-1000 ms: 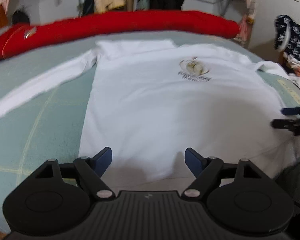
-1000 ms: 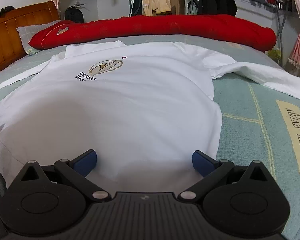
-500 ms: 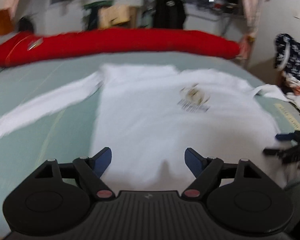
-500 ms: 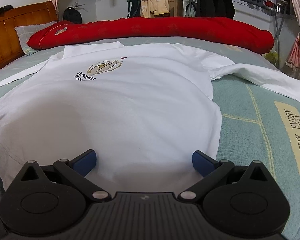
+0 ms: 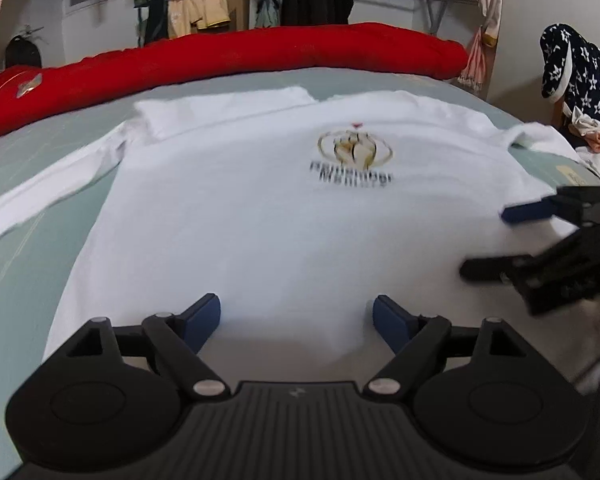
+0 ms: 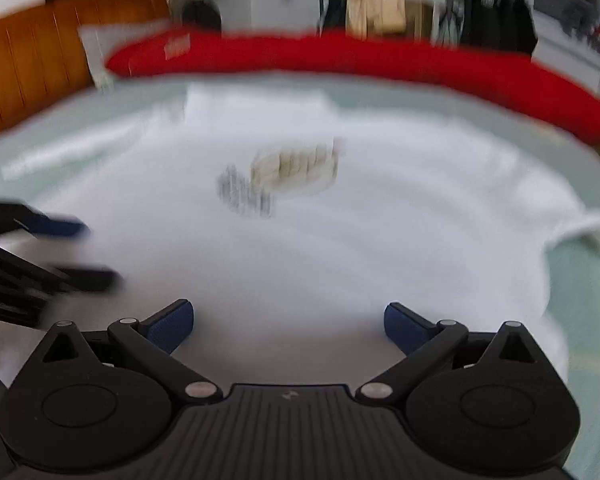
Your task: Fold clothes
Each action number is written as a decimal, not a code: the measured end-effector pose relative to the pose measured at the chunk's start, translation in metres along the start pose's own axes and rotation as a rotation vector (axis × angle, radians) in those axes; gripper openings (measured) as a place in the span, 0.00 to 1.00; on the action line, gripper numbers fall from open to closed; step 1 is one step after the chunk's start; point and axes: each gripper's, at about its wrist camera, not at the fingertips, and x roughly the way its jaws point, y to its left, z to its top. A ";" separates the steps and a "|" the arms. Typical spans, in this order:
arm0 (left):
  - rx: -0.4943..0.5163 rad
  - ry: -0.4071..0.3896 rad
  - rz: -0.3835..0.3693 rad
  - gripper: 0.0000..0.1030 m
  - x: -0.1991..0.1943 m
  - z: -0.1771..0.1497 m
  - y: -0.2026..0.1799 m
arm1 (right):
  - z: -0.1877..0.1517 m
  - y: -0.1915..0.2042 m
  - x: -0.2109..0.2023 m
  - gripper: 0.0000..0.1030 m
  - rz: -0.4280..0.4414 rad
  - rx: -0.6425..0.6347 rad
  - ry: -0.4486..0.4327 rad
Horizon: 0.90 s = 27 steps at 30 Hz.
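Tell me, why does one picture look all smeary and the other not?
Right wrist view: the white shirt, its logo and the red bolster streak from motion blur. Left wrist view: much sharper, only the logo and right gripper smear; fisheye bends both.

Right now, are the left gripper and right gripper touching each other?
Apart. In the left wrist view the right gripper comes in from the right edge, with bare white shirt between it and the left gripper, whose jaws are opening.
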 end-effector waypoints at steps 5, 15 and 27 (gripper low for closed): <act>0.044 0.000 0.014 0.85 -0.024 -0.017 -0.003 | -0.036 0.001 -0.035 1.00 -0.014 0.012 -0.033; 0.139 0.013 -0.017 0.86 -0.014 -0.006 -0.044 | -0.057 -0.007 -0.066 1.00 -0.057 0.016 -0.005; 0.094 -0.018 -0.028 0.88 -0.030 0.007 -0.027 | -0.067 -0.007 -0.085 1.00 -0.073 -0.024 0.008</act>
